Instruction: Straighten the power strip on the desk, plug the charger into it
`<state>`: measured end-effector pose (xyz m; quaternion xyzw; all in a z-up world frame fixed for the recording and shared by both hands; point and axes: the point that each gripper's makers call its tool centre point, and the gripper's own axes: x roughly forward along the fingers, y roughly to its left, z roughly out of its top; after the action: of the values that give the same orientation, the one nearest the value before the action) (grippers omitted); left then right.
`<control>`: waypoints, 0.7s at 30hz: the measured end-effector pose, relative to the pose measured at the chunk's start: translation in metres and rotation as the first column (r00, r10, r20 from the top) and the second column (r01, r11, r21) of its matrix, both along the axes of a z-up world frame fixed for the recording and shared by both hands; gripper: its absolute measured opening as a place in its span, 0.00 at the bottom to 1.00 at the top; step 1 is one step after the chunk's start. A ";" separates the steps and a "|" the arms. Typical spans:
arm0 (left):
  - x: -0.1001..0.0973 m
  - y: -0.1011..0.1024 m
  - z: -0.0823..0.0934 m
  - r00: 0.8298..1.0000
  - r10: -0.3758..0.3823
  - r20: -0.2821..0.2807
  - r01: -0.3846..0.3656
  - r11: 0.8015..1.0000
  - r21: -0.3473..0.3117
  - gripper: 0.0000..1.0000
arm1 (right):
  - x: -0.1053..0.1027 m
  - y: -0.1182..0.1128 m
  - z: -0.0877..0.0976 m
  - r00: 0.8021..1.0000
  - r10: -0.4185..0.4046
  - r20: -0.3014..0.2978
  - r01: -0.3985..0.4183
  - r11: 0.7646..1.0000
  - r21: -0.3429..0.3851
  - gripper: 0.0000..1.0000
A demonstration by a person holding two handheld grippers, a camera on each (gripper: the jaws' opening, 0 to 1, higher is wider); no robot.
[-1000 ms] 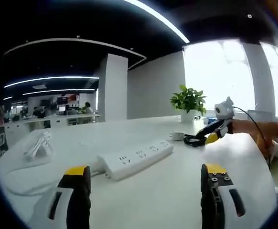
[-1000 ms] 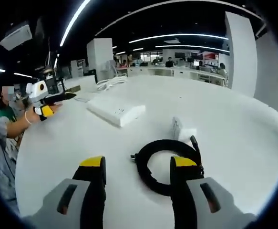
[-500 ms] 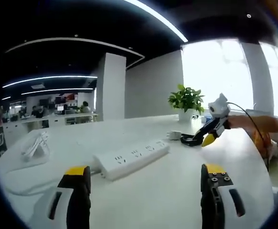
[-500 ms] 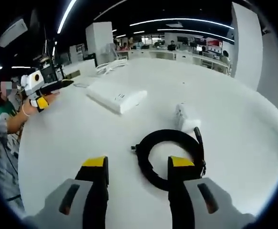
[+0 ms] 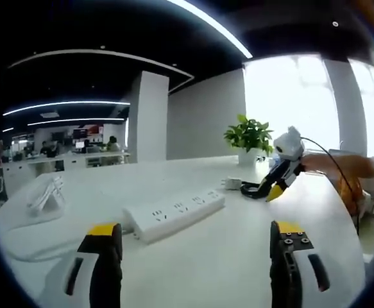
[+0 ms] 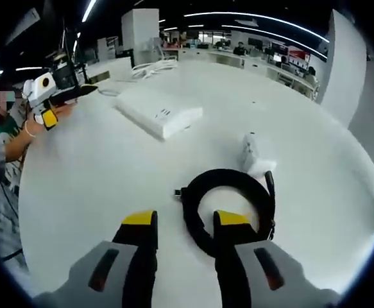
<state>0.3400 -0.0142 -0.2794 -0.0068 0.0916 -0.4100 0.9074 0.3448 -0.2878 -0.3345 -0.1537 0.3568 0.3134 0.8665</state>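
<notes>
On the white worktop [image 5: 238,256], left tongs [image 5: 196,240] gape wide, holding nothing, before the power strip [image 5: 174,213]. Farther right, right tongs [image 6: 180,221], part-open, straddle the black coiled cable [image 6: 228,202]; the white charger [image 6: 254,151] lies just beyond.

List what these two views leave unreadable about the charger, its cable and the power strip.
- White charger block: its plug prongs can't be made out in the right gripper view; in the left gripper view it is too small.
- Coiled black cable: the near arc is hidden behind the right gripper; contact unclear.
- White power strip: its cord is hidden behind the left gripper, so the end is unseen.
</notes>
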 end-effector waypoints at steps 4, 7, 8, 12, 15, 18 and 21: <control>0.000 0.001 0.000 1.000 0.002 0.000 -0.002 1.000 -0.002 0.97 | 0.002 -0.001 -0.002 1.000 0.002 -0.009 -0.002 1.000 -0.012 0.24; 0.000 0.002 0.001 1.000 0.005 0.000 -0.005 1.000 -0.008 0.97 | 0.003 -0.001 -0.002 1.000 0.019 -0.011 -0.020 0.999 -0.038 0.17; 0.000 0.002 0.001 1.000 0.005 0.000 -0.005 1.000 -0.009 0.97 | 0.003 -0.001 -0.002 1.000 0.027 -0.009 -0.027 0.998 -0.050 0.15; -0.001 0.004 0.000 1.000 0.005 0.000 -0.005 1.000 -0.009 0.97 | 0.005 0.001 -0.003 0.999 0.037 -0.009 -0.038 0.998 -0.049 0.10; -0.001 0.005 -0.001 1.000 0.009 -0.005 -0.010 1.000 -0.016 0.97 | 0.004 0.004 -0.002 0.999 0.046 -0.005 -0.046 0.997 -0.057 0.09; -0.002 0.005 -0.002 1.000 0.010 -0.009 -0.010 1.000 -0.017 0.96 | 0.002 0.010 -0.002 0.998 0.069 -0.001 -0.069 0.993 -0.096 0.07; -0.004 0.005 0.000 1.000 0.009 -0.007 -0.009 1.000 -0.019 0.96 | 0.001 0.010 -0.001 0.997 0.074 0.014 -0.072 0.988 -0.139 0.06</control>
<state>0.3360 -0.0092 -0.2797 -0.0171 0.0908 -0.4069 0.9088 0.3460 -0.2780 -0.3357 -0.2293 0.3634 0.3180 0.8451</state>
